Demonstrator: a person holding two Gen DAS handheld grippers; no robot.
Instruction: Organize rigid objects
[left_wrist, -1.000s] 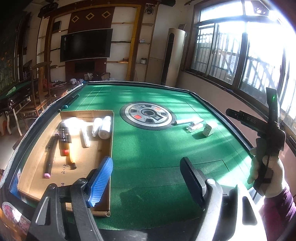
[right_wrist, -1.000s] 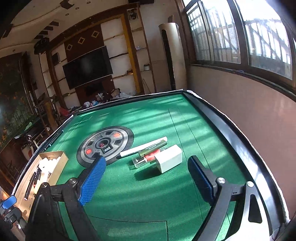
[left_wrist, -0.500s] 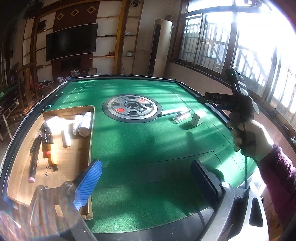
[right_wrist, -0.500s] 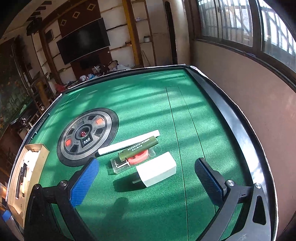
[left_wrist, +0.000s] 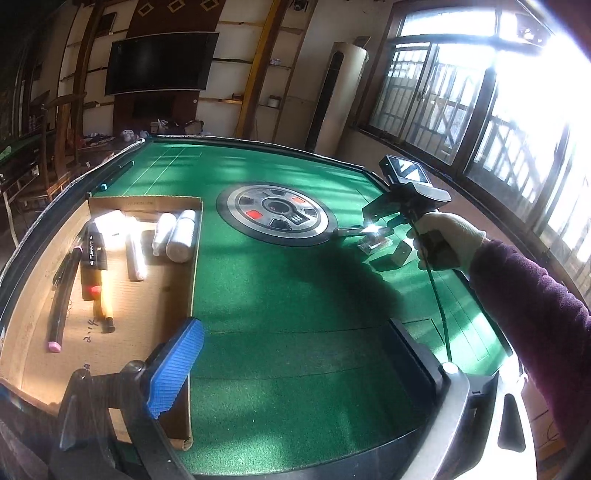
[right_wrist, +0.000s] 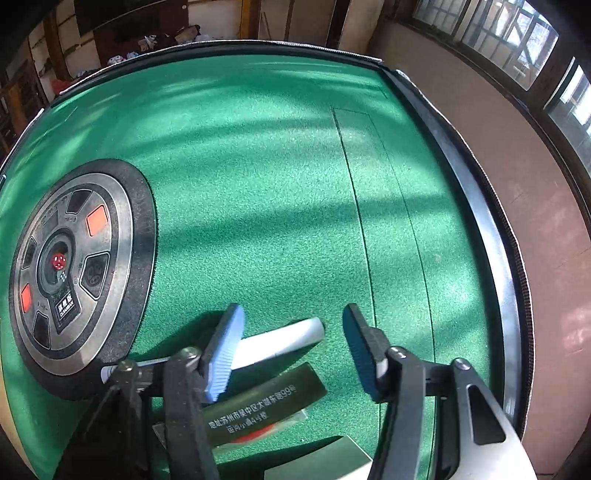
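Left wrist view, read from its left edge: the shallow brown cardboard tray (left_wrist: 168, 291) lies on the green felt-topped bench (left_wrist: 280, 295) and already holds a black marker with a pink cap (left_wrist: 61, 295), a dark remote-like block, an orange-handled tool and two white cylindrical bottles (left_wrist: 175, 236). The left hand-held gripper (left_wrist: 291, 354) hangs spread and empty over the bench's near edge, beside the tray. Past the round grey-and-black dial plate (left_wrist: 275, 214) at the bench centre, the gloved right hand (left_wrist: 443, 240) holds the right hand-held gripper low over the last loose items.

Right wrist view: the right hand-held gripper (right_wrist: 293, 354) is spread wide, its blue pad in front of the white plastic tube (right_wrist: 284, 341), which lies slantwise on the felt with its far end showing between the fingers. Just nearer the camera sit an olive-green printed bar on a clear plastic case (right_wrist: 266, 402) and a white rectangular block (right_wrist: 325, 465), all close together.

The crowding looks like the main hazard. Closing now, the blue finger may ride over the tube rather than beside it, so the tube could roll away or squirt out. The olive bar lies so near that a finger may catch it too, dragging the case. The tube's near end touches or nearly touches the dial plate's rim, which could block a clean lift.
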